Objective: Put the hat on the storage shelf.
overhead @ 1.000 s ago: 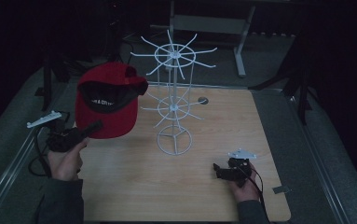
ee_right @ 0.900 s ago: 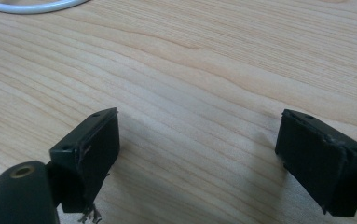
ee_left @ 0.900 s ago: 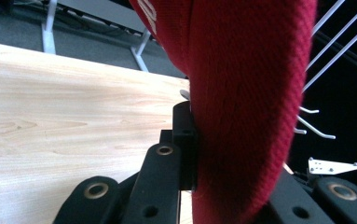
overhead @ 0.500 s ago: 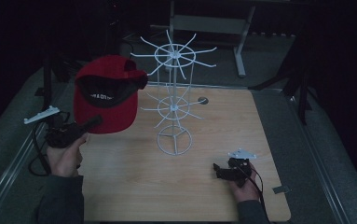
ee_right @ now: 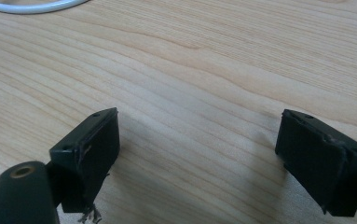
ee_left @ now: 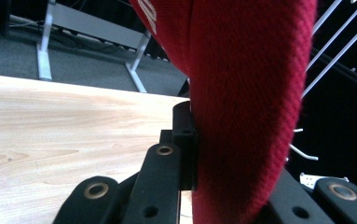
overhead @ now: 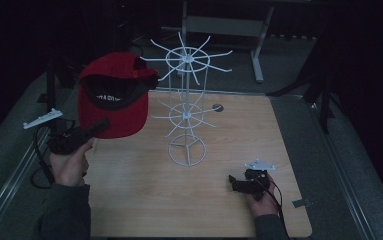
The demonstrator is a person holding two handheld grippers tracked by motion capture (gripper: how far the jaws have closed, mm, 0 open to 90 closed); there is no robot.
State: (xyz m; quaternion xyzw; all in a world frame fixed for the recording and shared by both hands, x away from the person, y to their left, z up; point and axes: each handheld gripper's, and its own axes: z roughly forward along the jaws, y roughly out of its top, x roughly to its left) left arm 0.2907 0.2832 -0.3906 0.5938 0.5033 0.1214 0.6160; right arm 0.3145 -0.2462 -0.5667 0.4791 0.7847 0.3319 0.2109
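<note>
One cap, one free hook to find

Your left hand-held gripper (overhead: 100, 126) has its jaws closed on the brim of the red baseball cap (overhead: 113, 95), which hangs in the air to the left of the white wire display rack (overhead: 185, 107), near its top ring of hooks. Judging from that, hanging is the step: bring the cap's black back strap over an upturned prong, then let go slowly. The cap is soft woven cloth and will sag; the rack is thin, springy wire on a ring base and may tip. Your right hand-held gripper (overhead: 238, 182) rests low over the pale wood-grain tabletop (overhead: 139, 200), jaws wide apart, holding nothing.
</note>
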